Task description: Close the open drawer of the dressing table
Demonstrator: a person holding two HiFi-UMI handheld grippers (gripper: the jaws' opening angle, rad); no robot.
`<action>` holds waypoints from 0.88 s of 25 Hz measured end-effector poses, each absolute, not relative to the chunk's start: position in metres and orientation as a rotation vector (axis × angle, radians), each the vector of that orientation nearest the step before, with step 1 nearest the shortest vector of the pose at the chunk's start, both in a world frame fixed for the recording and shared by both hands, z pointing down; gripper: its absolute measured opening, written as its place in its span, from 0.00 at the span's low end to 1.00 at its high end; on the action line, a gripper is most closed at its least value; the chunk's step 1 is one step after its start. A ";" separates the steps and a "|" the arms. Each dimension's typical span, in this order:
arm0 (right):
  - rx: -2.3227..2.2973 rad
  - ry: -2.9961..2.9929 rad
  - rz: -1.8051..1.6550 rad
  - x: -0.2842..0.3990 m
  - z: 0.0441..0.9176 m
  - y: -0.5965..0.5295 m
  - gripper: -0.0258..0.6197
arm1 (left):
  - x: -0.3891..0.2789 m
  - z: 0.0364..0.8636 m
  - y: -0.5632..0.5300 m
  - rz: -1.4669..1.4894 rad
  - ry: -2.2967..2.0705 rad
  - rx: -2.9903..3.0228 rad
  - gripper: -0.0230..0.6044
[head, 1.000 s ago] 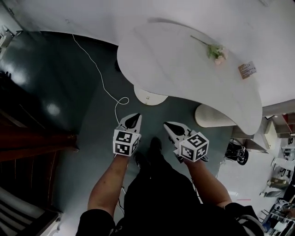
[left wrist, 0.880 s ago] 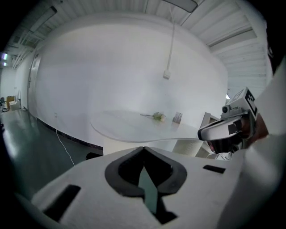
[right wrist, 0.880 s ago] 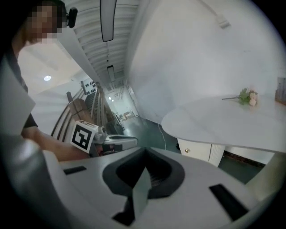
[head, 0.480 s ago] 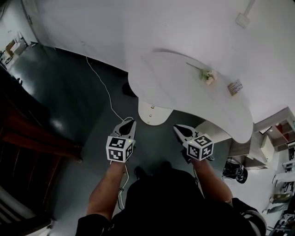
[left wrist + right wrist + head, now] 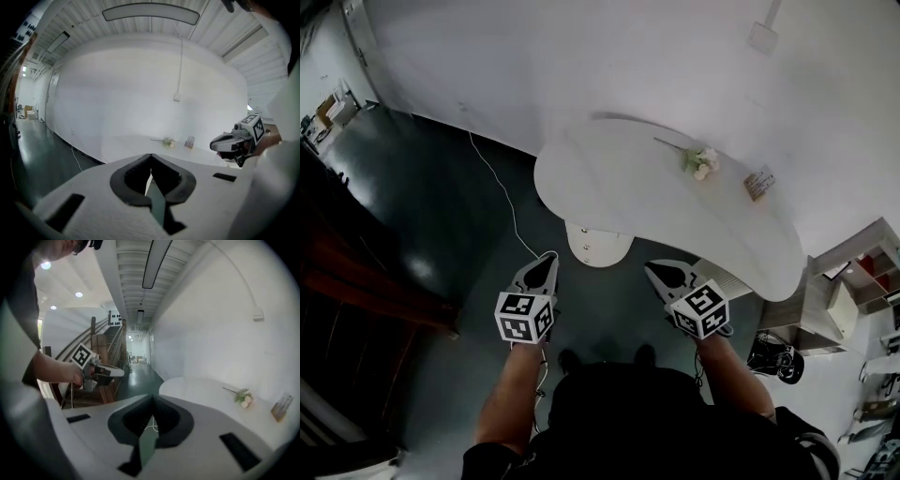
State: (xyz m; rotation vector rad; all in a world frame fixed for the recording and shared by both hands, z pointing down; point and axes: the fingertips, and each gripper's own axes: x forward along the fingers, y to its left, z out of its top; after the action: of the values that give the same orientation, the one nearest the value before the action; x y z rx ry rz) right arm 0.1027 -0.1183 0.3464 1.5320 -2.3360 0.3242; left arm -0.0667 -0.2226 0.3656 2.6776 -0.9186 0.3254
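We hold both grippers in the air above the dark floor (image 5: 441,211), facing the white counter (image 5: 619,178) of the dressing table. The left gripper (image 5: 546,259) has its fingers (image 5: 131,174) closed tip to tip with nothing between them. The right gripper (image 5: 654,270) likewise has its fingers (image 5: 129,420) pressed together and empty.

The drawer (image 5: 598,246), rounded and white, juts out from under the counter's front edge. It lies ahead of the fingers, between the two pairs and nearer the left pair, and neither pair touches it.

Farther beyond the fingers, on the counter, lie a flower sprig (image 5: 701,161) and a small card (image 5: 758,182), with the card to the right of the sprig. A white cable (image 5: 501,184) trails over the floor ahead and to the left of the left fingers. A ribbed white object (image 5: 736,281) sits just to the right of the right fingers, partly under the counter.
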 end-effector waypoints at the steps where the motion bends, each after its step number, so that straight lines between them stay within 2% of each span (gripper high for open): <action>1: 1.535 -2.326 0.310 0.121 0.346 -0.109 0.05 | -0.053 0.362 -0.216 0.318 -0.928 2.675 0.05; 7: 1.642 -2.274 0.333 0.238 0.358 -0.052 0.05 | 0.042 0.359 -0.162 0.330 -0.914 2.706 0.05; 11: 1.713 -2.297 0.420 0.292 0.364 -0.030 0.05 | 0.086 0.355 -0.134 0.333 -0.912 2.723 0.05; 15: 1.770 -2.368 0.431 0.319 0.348 -0.031 0.05 | 0.110 0.337 -0.129 0.335 -0.911 2.768 0.05; 22: 1.889 -2.512 0.357 0.325 0.287 -0.055 0.05 | 0.121 0.283 -0.146 0.251 -0.884 2.870 0.05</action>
State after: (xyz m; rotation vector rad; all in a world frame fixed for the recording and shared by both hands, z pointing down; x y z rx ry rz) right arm 0.3252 -0.0553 0.2865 1.8885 -2.5125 0.3568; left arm 0.1212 -0.1462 0.2831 2.8701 -0.8843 0.2506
